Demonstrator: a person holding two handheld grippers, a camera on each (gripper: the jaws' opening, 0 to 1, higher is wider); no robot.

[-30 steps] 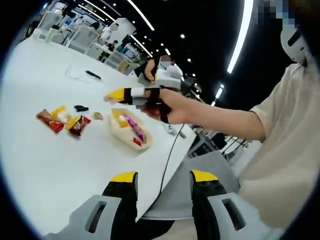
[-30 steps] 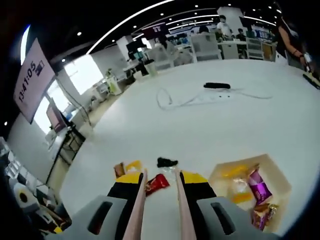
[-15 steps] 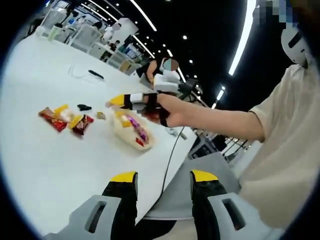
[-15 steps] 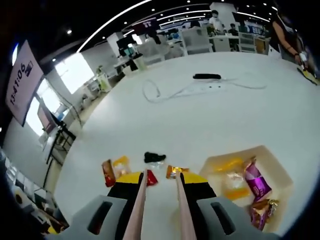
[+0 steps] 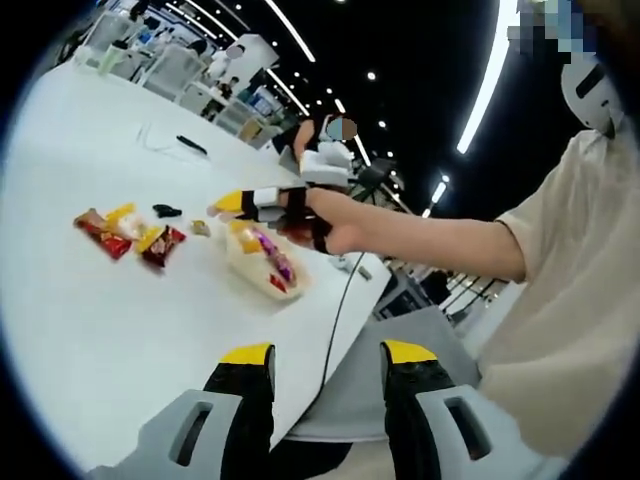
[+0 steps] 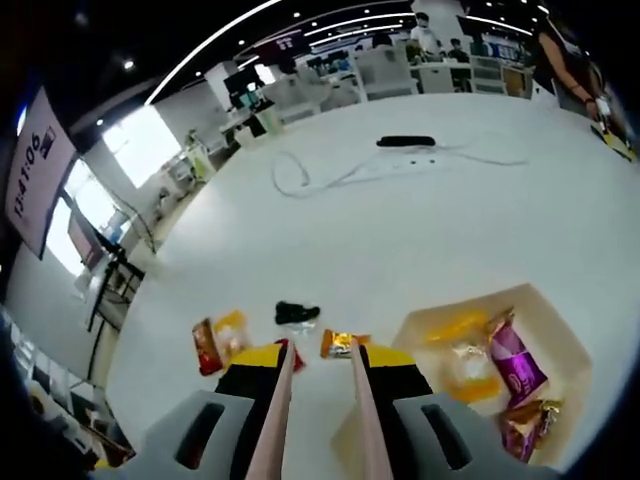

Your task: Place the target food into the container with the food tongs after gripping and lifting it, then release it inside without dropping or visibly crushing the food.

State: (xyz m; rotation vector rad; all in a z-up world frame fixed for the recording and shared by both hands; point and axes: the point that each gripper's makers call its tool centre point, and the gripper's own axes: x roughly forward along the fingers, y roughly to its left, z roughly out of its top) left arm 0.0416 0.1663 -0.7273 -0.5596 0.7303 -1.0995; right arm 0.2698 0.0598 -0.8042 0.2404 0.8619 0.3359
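In the right gripper view my right gripper [image 6: 323, 355] is shut on the food tongs [image 6: 281, 400], whose two pale arms run apart between its yellow-tipped jaws with nothing between them. Just beyond the tongs lies a small orange packet [image 6: 340, 343], with a red packet [image 6: 287, 349] partly hidden by the left jaw. The beige container [image 6: 555, 318] sits to the right and holds a purple packet [image 6: 510, 355] and others. In the left gripper view my left gripper [image 5: 328, 355] is open and empty off the table's edge. The right gripper [image 5: 228, 203] hovers over the container [image 5: 262, 262].
A black item [image 6: 297, 313] and red and yellow packets [image 6: 215, 340] lie left of the tongs. A white cable [image 6: 330, 175] and a black object [image 6: 405, 142] lie farther off. The table edge [image 5: 330, 330] runs beside the person's arm [image 5: 430, 240]. Chairs and people stand beyond.
The right gripper's view has shifted slightly over the snacks, and the orange packet now shows just past the tongs. The left gripper has stayed put and open.
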